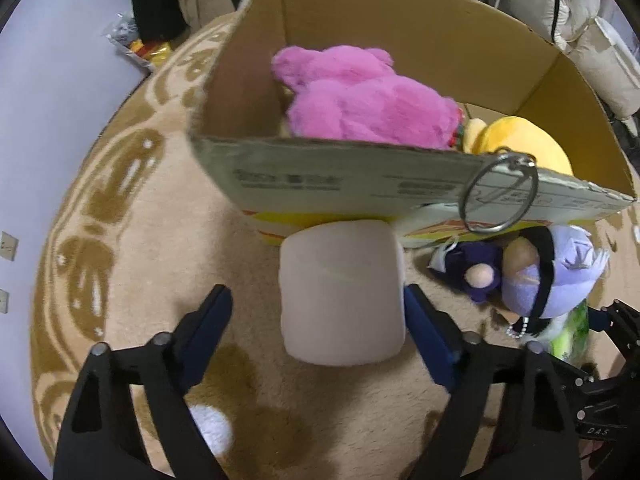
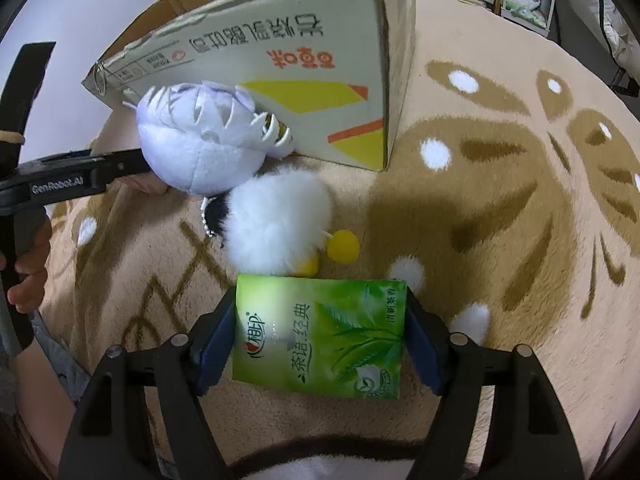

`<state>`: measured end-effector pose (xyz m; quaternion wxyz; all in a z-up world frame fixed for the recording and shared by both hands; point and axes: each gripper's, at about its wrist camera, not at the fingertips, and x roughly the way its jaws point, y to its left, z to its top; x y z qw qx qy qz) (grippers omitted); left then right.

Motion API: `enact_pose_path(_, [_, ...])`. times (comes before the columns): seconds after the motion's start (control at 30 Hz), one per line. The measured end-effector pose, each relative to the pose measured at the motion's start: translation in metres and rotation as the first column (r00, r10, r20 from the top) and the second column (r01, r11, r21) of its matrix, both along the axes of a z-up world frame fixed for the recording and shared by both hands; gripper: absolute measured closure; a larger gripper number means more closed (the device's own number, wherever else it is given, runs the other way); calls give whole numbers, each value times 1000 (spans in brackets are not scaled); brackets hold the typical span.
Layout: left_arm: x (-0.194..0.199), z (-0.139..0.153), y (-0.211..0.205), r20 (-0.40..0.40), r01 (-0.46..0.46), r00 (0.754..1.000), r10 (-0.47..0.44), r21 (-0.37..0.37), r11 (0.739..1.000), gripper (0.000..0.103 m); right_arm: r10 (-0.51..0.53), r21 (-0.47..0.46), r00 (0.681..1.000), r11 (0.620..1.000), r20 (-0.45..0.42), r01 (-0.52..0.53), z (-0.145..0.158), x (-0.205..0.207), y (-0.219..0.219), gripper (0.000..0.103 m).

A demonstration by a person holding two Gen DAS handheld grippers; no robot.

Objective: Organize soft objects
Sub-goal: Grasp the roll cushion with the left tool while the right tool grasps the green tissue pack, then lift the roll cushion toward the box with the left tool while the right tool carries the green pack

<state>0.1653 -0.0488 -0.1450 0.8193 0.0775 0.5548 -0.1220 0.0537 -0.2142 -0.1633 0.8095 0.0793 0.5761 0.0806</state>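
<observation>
A cardboard box (image 1: 320,172) stands on the rug and holds a pink plush (image 1: 360,96) and a yellow plush (image 1: 516,140). My left gripper (image 1: 318,300) is open around a pale pinkish soft block (image 1: 340,292) that lies just before the box; its right finger touches the block, its left finger is apart. A purple-haired doll (image 1: 532,272) with a metal ring (image 1: 500,196) leans on the box front. My right gripper (image 2: 320,320) is shut on a green tissue pack (image 2: 320,336) on the rug. A white fluffy plush (image 2: 276,220) lies just beyond the pack.
A beige and brown patterned rug (image 2: 500,220) covers the floor. The box (image 2: 280,80) stands ahead-left in the right wrist view, with the doll (image 2: 204,140) against it. The left gripper's body (image 2: 60,180) and a hand show at the left. Bags and shelves stand behind the box.
</observation>
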Motion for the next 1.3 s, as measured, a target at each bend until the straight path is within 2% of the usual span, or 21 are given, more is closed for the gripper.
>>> enact_pose_path(0.07, [-1, -1, -3, 7, 20, 1000, -20, -8, 1000, 35, -1, 2, 1000, 1000, 20, 1, 9, -1, -1, 24])
enact_pose_path(0.13, [-3, 0, -7, 12, 47, 999, -47, -18, 999, 53, 1, 2, 999, 1000, 43, -2, 15, -3, 0, 24])
enact_pose_path(0.23, [-6, 3, -11, 30, 62, 998, -62, -3, 998, 63, -5, 3, 997, 1000, 75, 5, 24, -4, 0, 24])
enact_pose_path(0.3, [-8, 5, -11, 35, 60, 998, -60, -3, 998, 66, -22, -2, 996, 1000, 84, 22, 24, 0, -1, 24])
enact_pose_path(0.43, [-13, 12, -7, 59, 18, 998, -18, 3, 1000, 69, -54, 10, 991, 999, 124, 53, 31, 0, -10, 24])
enact_pose_path(0.7, [-40, 42, 2, 166, -37, 986, 34, 14, 999, 70, -95, 38, 977, 995, 193, 90, 52, 5, -26, 24])
enact_pose_path(0.83, [-49, 63, 2, 237, -54, 970, 47, 24, 998, 70, -111, 54, 963, 993, 245, 101, 67, 3, -27, 24])
enact_pose_path(0.97, [-61, 83, 5, 298, -66, 953, 59, 14, 998, 70, -117, 58, 958, 993, 261, 105, 79, 2, -30, 24])
enact_pose_path(1.3, [-58, 117, 0, 396, -51, 917, 44, 6, 999, 70, -128, 92, 936, 990, 328, 103, 106, 9, -32, 24])
